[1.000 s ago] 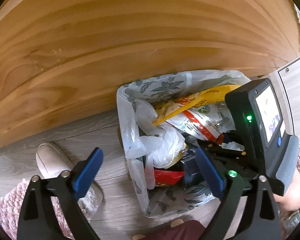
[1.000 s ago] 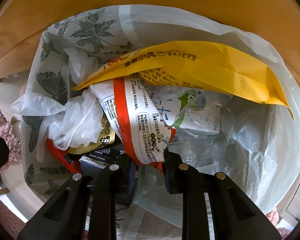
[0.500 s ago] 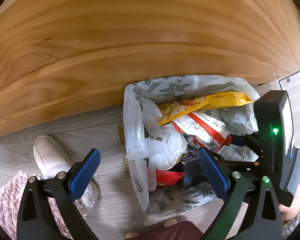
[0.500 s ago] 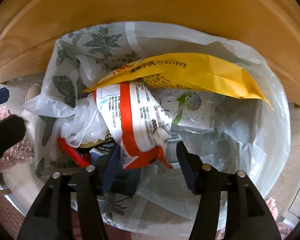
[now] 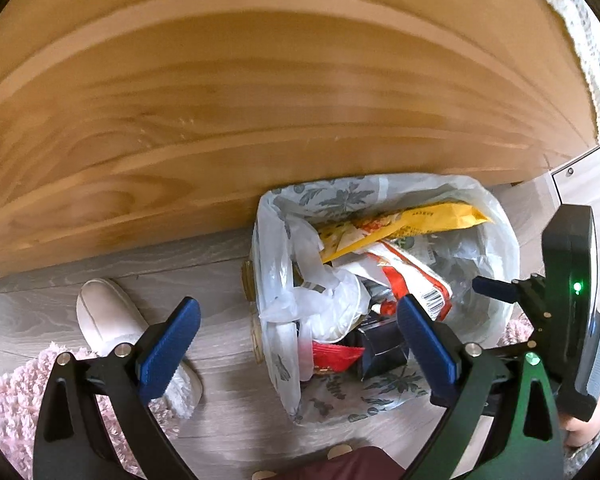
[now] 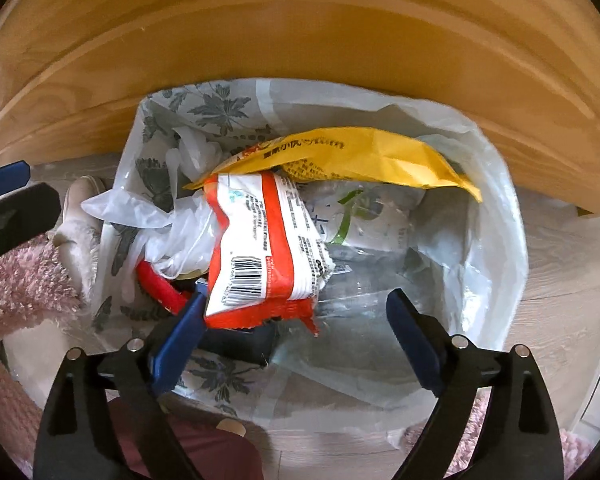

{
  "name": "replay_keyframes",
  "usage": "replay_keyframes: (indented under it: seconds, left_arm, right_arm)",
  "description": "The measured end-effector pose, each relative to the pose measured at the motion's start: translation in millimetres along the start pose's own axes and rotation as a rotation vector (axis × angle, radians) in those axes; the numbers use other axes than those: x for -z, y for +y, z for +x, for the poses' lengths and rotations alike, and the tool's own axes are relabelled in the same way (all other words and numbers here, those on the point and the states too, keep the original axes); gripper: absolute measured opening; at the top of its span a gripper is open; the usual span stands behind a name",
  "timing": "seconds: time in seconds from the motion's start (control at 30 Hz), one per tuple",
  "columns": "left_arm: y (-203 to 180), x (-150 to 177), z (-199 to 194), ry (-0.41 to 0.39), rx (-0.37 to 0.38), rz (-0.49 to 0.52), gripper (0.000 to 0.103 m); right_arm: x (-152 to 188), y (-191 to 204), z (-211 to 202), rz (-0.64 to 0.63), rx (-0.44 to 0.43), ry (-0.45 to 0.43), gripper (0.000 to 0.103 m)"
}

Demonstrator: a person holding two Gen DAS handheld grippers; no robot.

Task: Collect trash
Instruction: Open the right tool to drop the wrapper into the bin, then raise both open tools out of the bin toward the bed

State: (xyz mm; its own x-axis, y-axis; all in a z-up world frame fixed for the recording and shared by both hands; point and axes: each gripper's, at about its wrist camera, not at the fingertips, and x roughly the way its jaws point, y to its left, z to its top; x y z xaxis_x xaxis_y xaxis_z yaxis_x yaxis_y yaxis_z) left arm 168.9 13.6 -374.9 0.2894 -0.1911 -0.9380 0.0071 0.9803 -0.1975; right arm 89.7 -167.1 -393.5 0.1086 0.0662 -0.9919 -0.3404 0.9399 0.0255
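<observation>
Just ahead of the right gripper (image 6: 296, 336), jaws wide and empty, the wrapper (image 6: 260, 248) tops the bag (image 6: 496, 216); left gripper (image 5: 300, 344) spread too, holding nothing.

Both views look down, sharing the trash bag (image 5: 496, 240).

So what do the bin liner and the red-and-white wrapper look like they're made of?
Bin liner: thin translucent plastic film, apparently; it wrinkles, and a leaf pattern shows through it. Red-and-white wrapper: likely glossy printed plastic, creased, with a barcode and a jagged torn edge.
</observation>
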Motion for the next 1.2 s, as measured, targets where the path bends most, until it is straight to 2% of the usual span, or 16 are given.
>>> replay_keyframes:
  seconds: [0.2, 0.53, 0.7, 1.2]
  left_arm:
    - [-2.2, 3.2, -11.0, -0.023, 0.01, 0.002, 0.095]
    - [-7.1, 8.2, -31.0, -0.064, 0.023, 0.017, 0.096]
    - [-10.6, 7.3, -41.7, -0.09, 0.035, 0.025, 0.096]
    - [-27.0, 11.8, -85.7, -0.242, 0.034, 0.082, 0.096]
  right_arm:
    - [9.5, -9.0, -22.4, 0.008, 0.055, -0.029, 0.093]
    - [21.5, -25.3, -51.3, 0.072, 0.091, -0.08, 0.093]
    - [27.4, -32.0, -71.8, 0.086, 0.123, -0.137, 0.093]
    - [45.5, -43.5, -123.3, 0.151, 0.11, -0.282, 0.093]
